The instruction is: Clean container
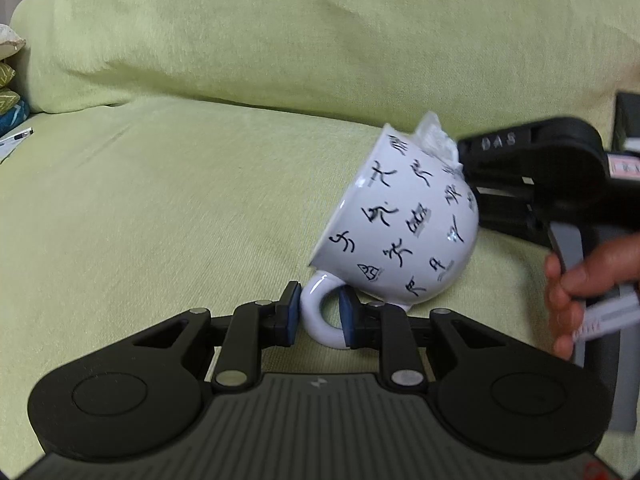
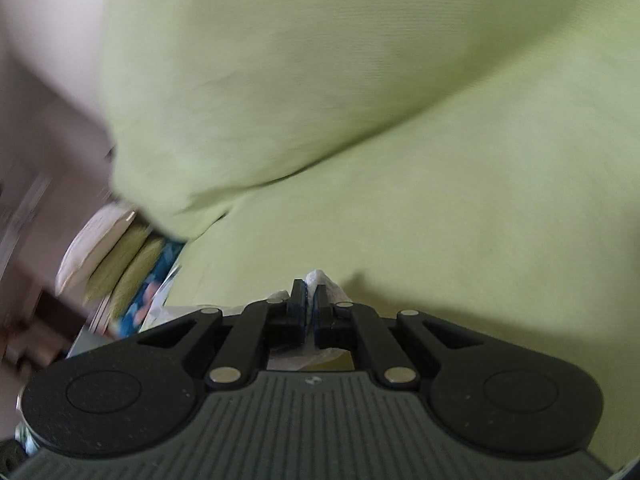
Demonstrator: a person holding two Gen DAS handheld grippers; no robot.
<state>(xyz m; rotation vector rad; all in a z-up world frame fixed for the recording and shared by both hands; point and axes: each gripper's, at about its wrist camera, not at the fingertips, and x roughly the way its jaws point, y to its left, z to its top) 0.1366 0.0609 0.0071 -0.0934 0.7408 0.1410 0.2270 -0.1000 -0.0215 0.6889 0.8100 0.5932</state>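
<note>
Cup (image 1: 400, 224), tilted, handle clamped by left gripper (image 1: 320, 312); right gripper (image 2: 310, 308) pinching tissue (image 2: 320, 280); risk: cup pivoting loose under wiping pressure.

**Cup held over the sofa seat**

The cup (image 1: 400, 220) hangs tipped above the sofa seat (image 1: 160, 220), its mouth turned to the upper left and its handle (image 1: 320, 320) lowest, between the fingers of the left tool (image 1: 320, 316). The right tool (image 1: 532, 176) is at the cup's right, with a wad of tissue (image 1: 434, 138) at the rim. The backrest cushion (image 1: 280, 32) rises behind. Stacked pillows (image 1: 10, 92) lie at far left.
</note>
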